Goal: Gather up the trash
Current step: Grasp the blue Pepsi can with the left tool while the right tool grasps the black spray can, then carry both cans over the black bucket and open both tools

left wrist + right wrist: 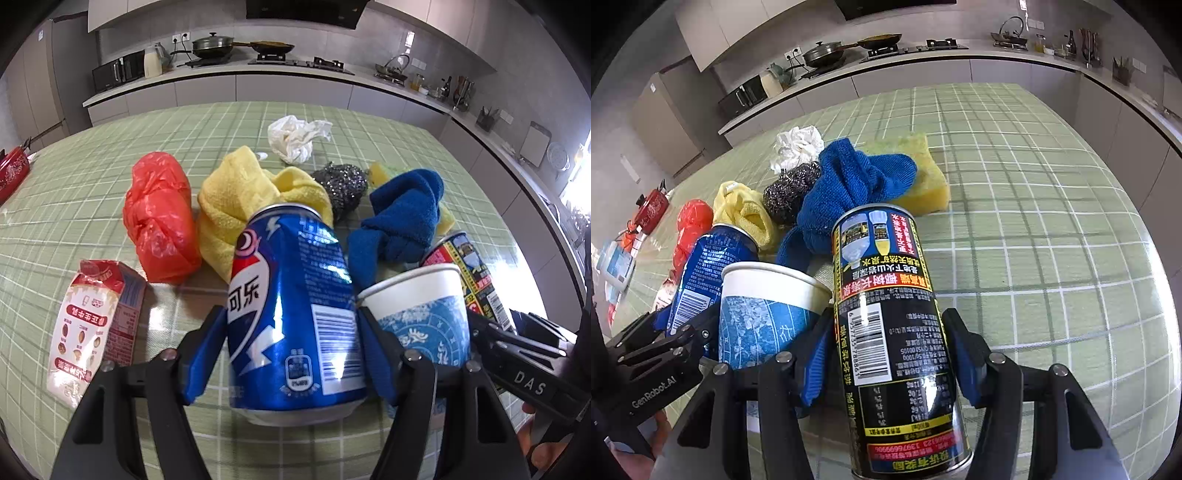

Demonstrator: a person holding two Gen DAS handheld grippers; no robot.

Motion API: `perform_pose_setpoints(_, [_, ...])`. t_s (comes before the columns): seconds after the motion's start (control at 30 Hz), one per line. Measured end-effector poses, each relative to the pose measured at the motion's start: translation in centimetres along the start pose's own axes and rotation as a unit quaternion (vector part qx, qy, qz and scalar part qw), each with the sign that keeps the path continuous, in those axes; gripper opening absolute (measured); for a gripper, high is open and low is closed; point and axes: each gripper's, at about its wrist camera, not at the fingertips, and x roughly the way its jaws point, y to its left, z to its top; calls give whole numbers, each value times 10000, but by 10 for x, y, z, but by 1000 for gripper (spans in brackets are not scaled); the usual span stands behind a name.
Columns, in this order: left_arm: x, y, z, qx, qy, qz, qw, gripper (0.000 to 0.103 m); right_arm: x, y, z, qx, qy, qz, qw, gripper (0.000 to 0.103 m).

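A dented blue cola can (291, 295) sits between the blue pads of my left gripper (291, 314), base toward the camera, and both pads press on its sides. My right gripper (888, 317) is shut on a tall black drink can (886, 314) in the same way. A white and blue paper cup (417, 306) stands between the two cans, touching neither gripper's pads. Behind it in the left wrist view is the black can (469, 266). The blue can (701, 269) shows at the left of the right wrist view.
On the green checked tablecloth (1034, 221) lie a red plastic bag (159, 218), yellow cloth (240, 199), steel scourer (341, 184), blue cloth (402, 214), white crumpled bag (295, 138), milk carton (92, 325) and yellow sponge (919, 173). A kitchen counter runs behind.
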Motion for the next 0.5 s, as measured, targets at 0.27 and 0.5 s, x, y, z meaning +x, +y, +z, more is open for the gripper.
perform_pose_setpoints(0.27, [-9,0,-4,13,-144,-59,9999,70,-2,3,-3,-52,-48,79,9999,55])
perform_pose_setpoints(0.5, [-25,1,-4,-49,-309,-45,9995,69,-20,-4,-7,-30,-249,79,9997,55])
